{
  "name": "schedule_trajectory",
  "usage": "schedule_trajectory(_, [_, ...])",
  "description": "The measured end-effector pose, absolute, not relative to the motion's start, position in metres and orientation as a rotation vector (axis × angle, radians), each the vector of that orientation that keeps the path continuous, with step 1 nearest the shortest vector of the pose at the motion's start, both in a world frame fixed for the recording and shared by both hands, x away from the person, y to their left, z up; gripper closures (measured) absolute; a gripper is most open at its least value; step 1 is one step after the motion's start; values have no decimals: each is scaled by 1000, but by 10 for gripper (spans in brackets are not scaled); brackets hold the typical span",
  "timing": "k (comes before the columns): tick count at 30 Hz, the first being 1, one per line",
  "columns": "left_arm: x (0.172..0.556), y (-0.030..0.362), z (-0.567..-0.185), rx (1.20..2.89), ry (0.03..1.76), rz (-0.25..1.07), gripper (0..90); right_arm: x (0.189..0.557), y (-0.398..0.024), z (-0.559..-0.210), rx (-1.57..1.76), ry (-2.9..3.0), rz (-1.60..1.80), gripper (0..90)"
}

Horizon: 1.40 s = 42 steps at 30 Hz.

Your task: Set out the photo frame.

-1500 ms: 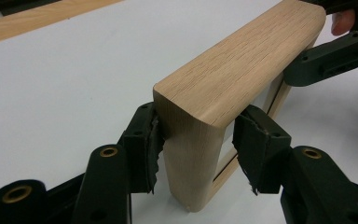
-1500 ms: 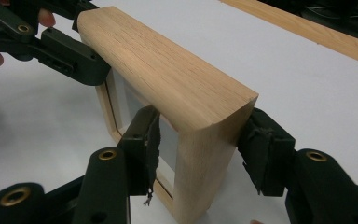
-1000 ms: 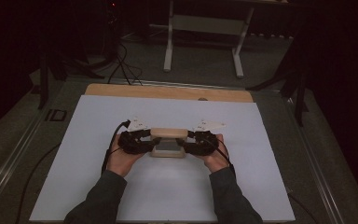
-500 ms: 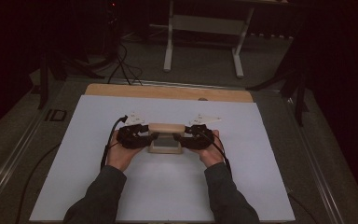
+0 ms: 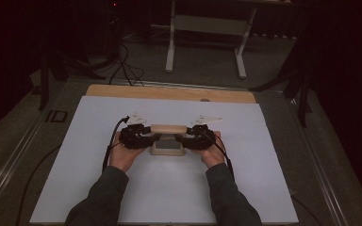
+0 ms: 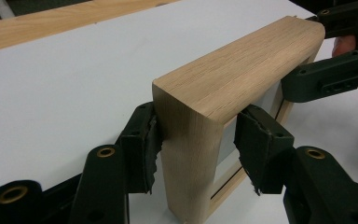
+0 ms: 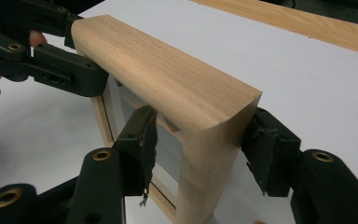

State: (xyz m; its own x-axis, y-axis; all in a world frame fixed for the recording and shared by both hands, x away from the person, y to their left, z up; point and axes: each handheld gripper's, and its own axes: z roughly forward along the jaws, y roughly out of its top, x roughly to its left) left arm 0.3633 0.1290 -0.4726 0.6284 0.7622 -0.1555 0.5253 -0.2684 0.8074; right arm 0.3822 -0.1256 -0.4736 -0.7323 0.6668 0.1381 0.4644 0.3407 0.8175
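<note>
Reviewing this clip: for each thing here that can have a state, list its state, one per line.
Wooden frame: upright on edge on the white sheet, a jaw of each gripper at either face of its two end posts.
Left gripper: straddles one end post; near pad touches, the other stands off.
Right gripper: straddles the other end post; gaps at both pads.

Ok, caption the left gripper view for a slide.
Left claw straddles one end of an upright wooden frame on a white table.
</note>
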Motion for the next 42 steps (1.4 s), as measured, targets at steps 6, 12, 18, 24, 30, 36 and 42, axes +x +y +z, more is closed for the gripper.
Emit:
schedule_trajectory(6, [366,130,-474,1929,1030,318,502,386,-126,-474,1035,2386,1351,465])
schedule_trajectory(12, [368,129,-475,1907,1059,305,500,390,-125,-475,1049,2389,1349,459])
schedule_trajectory(18, [372,130,-477,1894,1071,286,498,393,-124,-476,1071,2381,1349,453])
schedule_trajectory(24, [375,131,-478,1884,1079,269,496,395,-123,-476,1076,2394,1337,454])
schedule_trajectory(30, [379,133,-478,1875,1094,253,484,398,-122,-475,1073,2402,1331,457])
schedule_trajectory(36, [381,132,-478,1873,1095,247,470,399,-122,-476,1078,2403,1331,466])
schedule_trajectory(42, [378,130,-477,1885,1089,254,471,397,-124,-476,1084,2407,1336,463])
